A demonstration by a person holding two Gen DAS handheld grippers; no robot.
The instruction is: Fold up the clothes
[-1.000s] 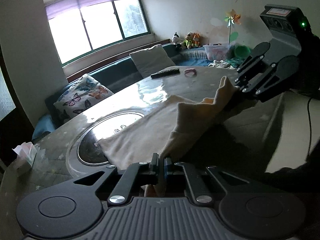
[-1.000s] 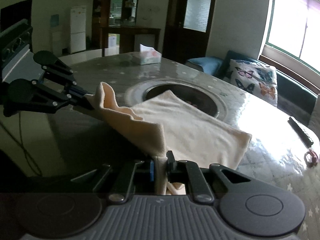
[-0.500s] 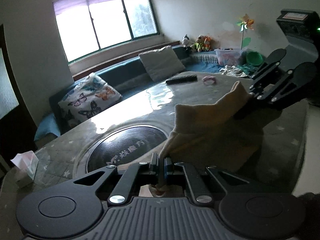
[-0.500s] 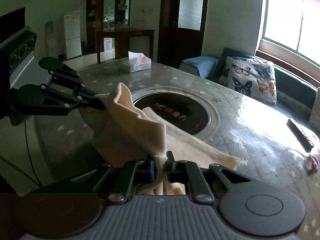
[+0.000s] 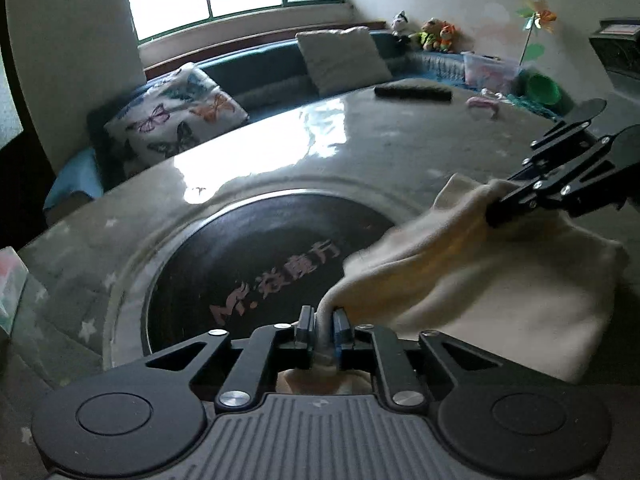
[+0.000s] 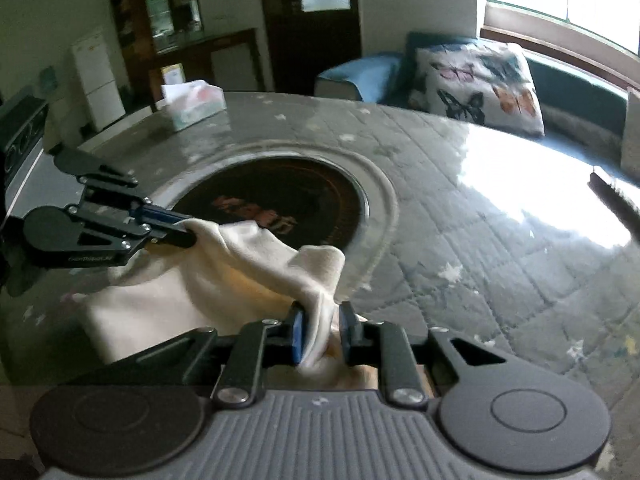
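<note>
A cream cloth (image 5: 480,292) lies doubled over on the grey star-patterned table (image 5: 360,140), beside the dark round inset (image 5: 240,264). My left gripper (image 5: 324,332) has one corner of it between its pads; the jaws are opening, and the cloth still fills the narrow gap. In the right wrist view the cloth (image 6: 224,280) runs from the left gripper (image 6: 190,236) to my right gripper (image 6: 322,332). The right jaws are opening too: the cloth hangs against the left pad, clear of the other. In the left wrist view the right gripper (image 5: 494,216) is low over the cloth's far corner.
A tissue box (image 6: 194,106) stands at the table's far side in the right wrist view. A black remote (image 5: 412,91) and a small pink item (image 5: 484,101) lie near the sofa edge. The inset (image 6: 288,192) is uncovered. A butterfly cushion (image 5: 172,120) rests on the blue sofa.
Both grippers carried the cloth's raised corners across and down, folding it over itself and uncovering the round inset. Both pairs of jaws have widened from a tight pinch.
</note>
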